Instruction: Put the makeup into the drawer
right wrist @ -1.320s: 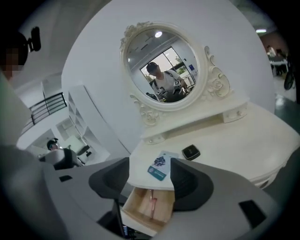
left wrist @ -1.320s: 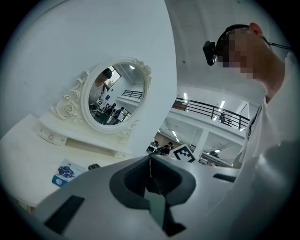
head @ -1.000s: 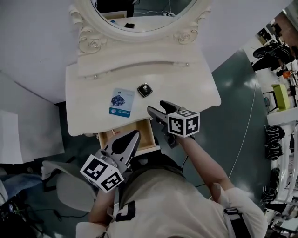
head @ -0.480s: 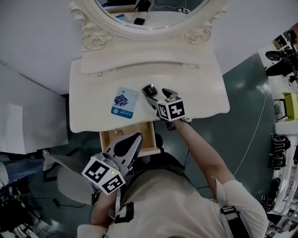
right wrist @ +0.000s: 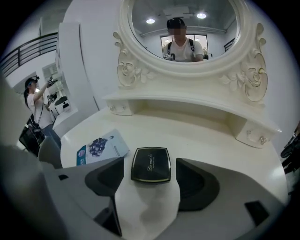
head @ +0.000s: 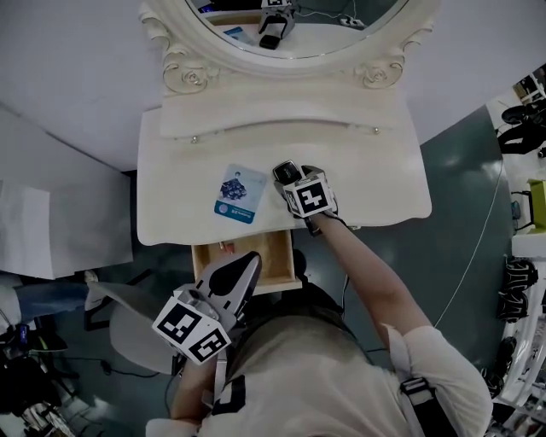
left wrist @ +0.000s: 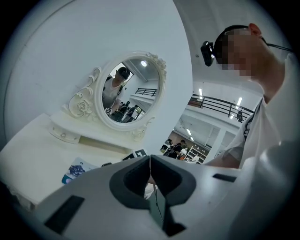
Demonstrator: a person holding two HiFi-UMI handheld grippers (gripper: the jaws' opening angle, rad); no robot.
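My right gripper [head: 297,181] straddles the black compact [right wrist: 150,164] lying flat on the tabletop [right wrist: 201,136], jaws wide open, neither touching it.

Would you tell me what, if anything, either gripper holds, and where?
Nothing: right gripper open around the black compact, pads off it; left gripper shut, empty.

I see a mock dressing corner: white table [head: 371,183], oval mirror [left wrist: 133,86]. Railings [left wrist: 220,105] and strip lights [left wrist: 200,92] beyond show a hall.

Ornate mirror [head: 294,26] on cream dressing table [head: 375,179].
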